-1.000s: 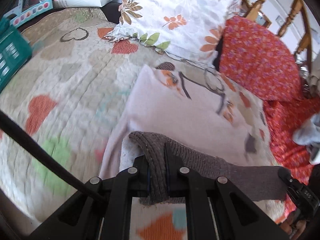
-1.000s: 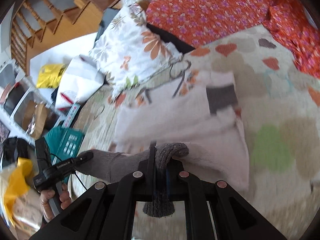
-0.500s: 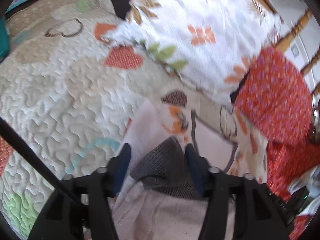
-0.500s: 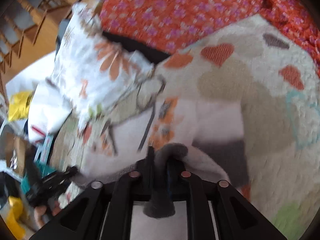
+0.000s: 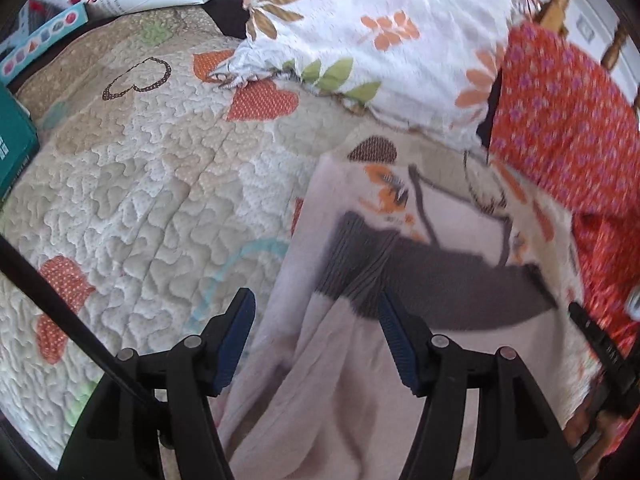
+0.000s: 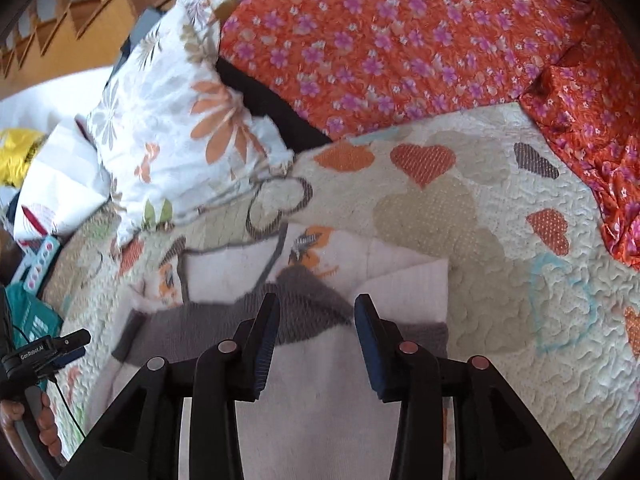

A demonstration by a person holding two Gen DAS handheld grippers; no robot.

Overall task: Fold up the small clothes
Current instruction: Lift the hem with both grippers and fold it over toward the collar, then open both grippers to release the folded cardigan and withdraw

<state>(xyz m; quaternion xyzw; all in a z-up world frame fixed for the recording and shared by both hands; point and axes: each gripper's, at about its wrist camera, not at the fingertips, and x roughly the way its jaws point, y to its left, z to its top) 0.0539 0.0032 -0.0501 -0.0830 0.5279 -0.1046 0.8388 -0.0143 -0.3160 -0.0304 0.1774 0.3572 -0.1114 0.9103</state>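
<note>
Both pairs of fingers stand apart, holding nothing: the left gripper (image 5: pixel 314 322) and right gripper (image 6: pixel 316 326) hover just above the pale sweater (image 5: pixel 340 380), which lies folded on the heart-patterned quilt (image 5: pixel 140 200). Its gray ribbed hem (image 6: pixel 304 312) lies across the middle. A floral pillow (image 6: pixel 172 120) sits at the far left.

I see a cream quilted bedspread with heart patches (image 6: pixel 500 280) filling the frame. Lying on it, centre: a pale pink knit garment with grey ribbed band (image 6: pixel 320 360). Upper left: a white floral pillow (image 6: pixel 176 128). Across the top: an orange flowered cloth (image 6: pixel 400 40). A teal box (image 5: pixel 12 148) sits at the left edge of the left view.
</note>
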